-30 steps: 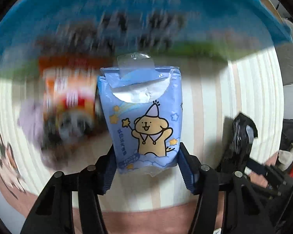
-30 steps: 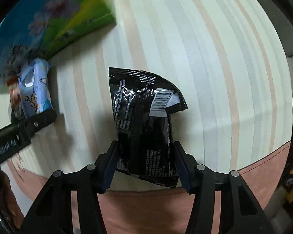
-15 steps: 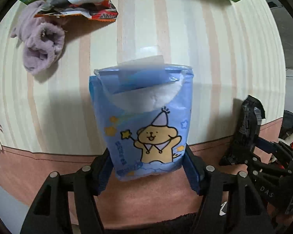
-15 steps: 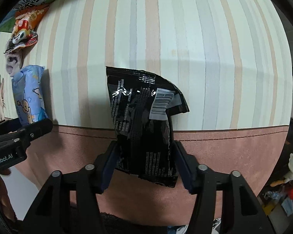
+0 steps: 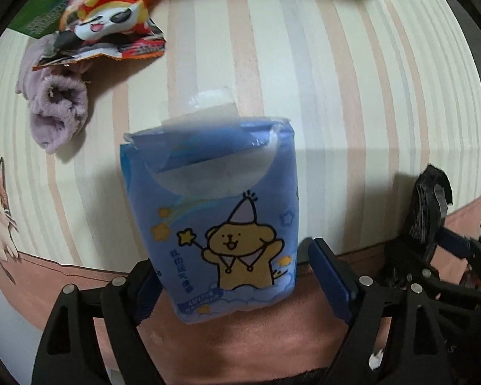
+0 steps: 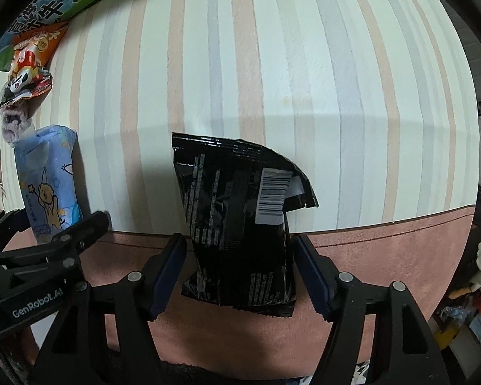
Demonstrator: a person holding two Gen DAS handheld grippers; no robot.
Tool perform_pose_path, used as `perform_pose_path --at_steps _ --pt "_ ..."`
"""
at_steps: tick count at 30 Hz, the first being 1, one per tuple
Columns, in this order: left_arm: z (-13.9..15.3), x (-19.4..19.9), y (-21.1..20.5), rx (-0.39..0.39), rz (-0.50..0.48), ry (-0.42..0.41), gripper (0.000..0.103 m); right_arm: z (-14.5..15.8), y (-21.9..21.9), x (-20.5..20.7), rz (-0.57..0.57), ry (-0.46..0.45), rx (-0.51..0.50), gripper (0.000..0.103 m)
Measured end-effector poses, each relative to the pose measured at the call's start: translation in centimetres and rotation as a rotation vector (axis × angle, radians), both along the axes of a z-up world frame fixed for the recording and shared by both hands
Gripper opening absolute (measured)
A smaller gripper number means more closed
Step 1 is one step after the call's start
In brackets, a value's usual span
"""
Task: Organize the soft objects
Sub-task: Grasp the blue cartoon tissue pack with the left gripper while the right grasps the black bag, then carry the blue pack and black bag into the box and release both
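Below, the left tongs (image 5: 237, 284) point down at a blue tissue pack (image 5: 215, 224) printed with a cartoon dog. Their jaws have just been opening and now stand spread: the pad at 3 o'clock is clear of the pack with a gap showing, while contact at the 9 o'clock pad cannot be told. The pack lies between them on a striped mat (image 5: 320, 80), its lower end over the mat's pink border.

Toward 11 o'clock in the left wrist view sit a purple fuzzy sock (image 5: 56, 118) and, partly over it, an orange snack bag (image 5: 112, 22) with a panda face.

The right tongs (image 6: 239, 274) have likewise just been opening; both pads stand apart from a black foil packet (image 6: 237, 224), which lies between them across the line where stripes meet the pink border. A white barcode label shows on its upper right corner.

From the right wrist view, the left tongs and tissue pack appear at 9 o'clock, well apart from the black packet.
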State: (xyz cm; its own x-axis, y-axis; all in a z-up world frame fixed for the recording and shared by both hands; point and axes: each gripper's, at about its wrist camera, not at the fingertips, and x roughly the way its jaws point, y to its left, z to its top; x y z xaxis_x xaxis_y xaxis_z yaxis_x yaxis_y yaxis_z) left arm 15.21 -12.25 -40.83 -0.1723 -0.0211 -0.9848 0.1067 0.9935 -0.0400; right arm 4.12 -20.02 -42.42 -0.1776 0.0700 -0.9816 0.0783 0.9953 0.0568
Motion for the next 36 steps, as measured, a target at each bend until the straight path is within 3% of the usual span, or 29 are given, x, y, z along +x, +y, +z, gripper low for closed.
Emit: perform_pose_path --at_steps 6,12,15,16,17,20,23,27,31,36 --pt "-0.2 0.4 -0.2 0.027 -0.021 -0.015 0.091 0.1 -4.1 3.5 0.003 -0.007 -0.004 0.072" --pt "-1.3 2.2 1.5 0.029 -0.022 -0.018 0.090 0.5 -3.9 3.2 0.004 -0.021 -0.027 0.070" --pt "-0.3 2.0 2.0 0.024 -0.032 -0.055 0.074 0.7 -2.8 2.7 0.055 -0.026 -0.082 0.066" --pt "0.3 2.0 1.9 0.024 -0.038 -0.067 0.058 0.9 -2.5 2.6 0.070 -0.040 -0.084 0.060" --pt "0.6 2.0 1.7 0.026 -0.047 -0.073 0.049 1.1 -2.1 2.5 0.082 -0.043 -0.085 0.057" --pt "1.0 2.3 1.8 0.014 -0.042 -0.073 0.041 1.4 -1.3 2.4 0.102 -0.048 -0.088 0.051" --pt "2.5 2.4 2.5 -0.019 -0.020 -0.079 0.040 2.0 -0.9 2.5 0.101 -0.061 -0.060 0.047" --pt "7.0 3.2 3.8 -0.096 0.016 -0.129 0.040 4.8 -0.6 3.2 0.092 -0.100 0.018 0.046" --pt "13.2 6.0 6.1 -0.203 0.061 -0.201 0.040 11.5 0.2 5.5 0.100 -0.203 0.130 0.046" --pt "20.5 12.5 9.3 -0.328 0.081 -0.276 0.041 19.9 1.5 10.4 0.136 -0.351 0.233 0.046"
